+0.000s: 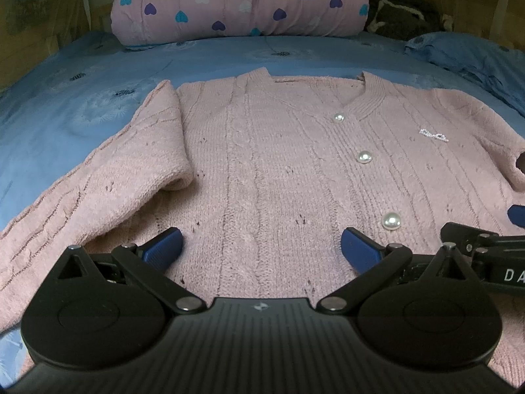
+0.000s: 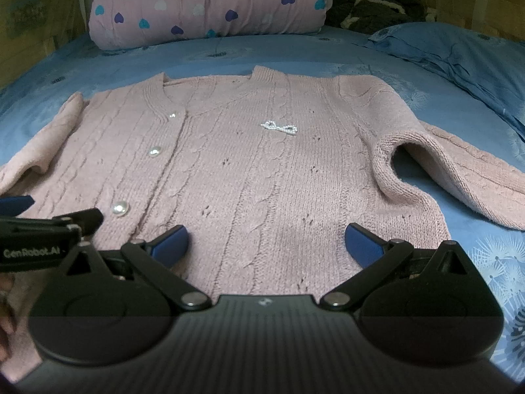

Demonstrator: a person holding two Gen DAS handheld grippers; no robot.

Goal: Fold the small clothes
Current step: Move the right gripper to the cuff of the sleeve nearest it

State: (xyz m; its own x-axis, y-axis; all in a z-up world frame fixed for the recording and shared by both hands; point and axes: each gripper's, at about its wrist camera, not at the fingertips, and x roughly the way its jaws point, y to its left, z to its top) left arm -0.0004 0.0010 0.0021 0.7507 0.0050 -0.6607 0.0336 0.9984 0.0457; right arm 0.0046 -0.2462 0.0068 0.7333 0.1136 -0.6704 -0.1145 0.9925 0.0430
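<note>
A pink knitted cardigan (image 1: 262,151) with pearl buttons lies flat, front up, on the blue bed sheet (image 1: 65,115); it also shows in the right wrist view (image 2: 256,164). Its left sleeve (image 1: 108,180) lies out to the left, its right sleeve (image 2: 459,170) out to the right. My left gripper (image 1: 261,246) is open and empty over the hem, left of the button line. My right gripper (image 2: 265,244) is open and empty over the hem's right half. Each gripper shows at the edge of the other's view.
A rolled pink quilt with hearts (image 1: 239,3) lies across the head of the bed. A blue pillow (image 2: 459,55) sits at the right, with a dark knitted item (image 2: 374,6) behind it. Wooden walls border the bed.
</note>
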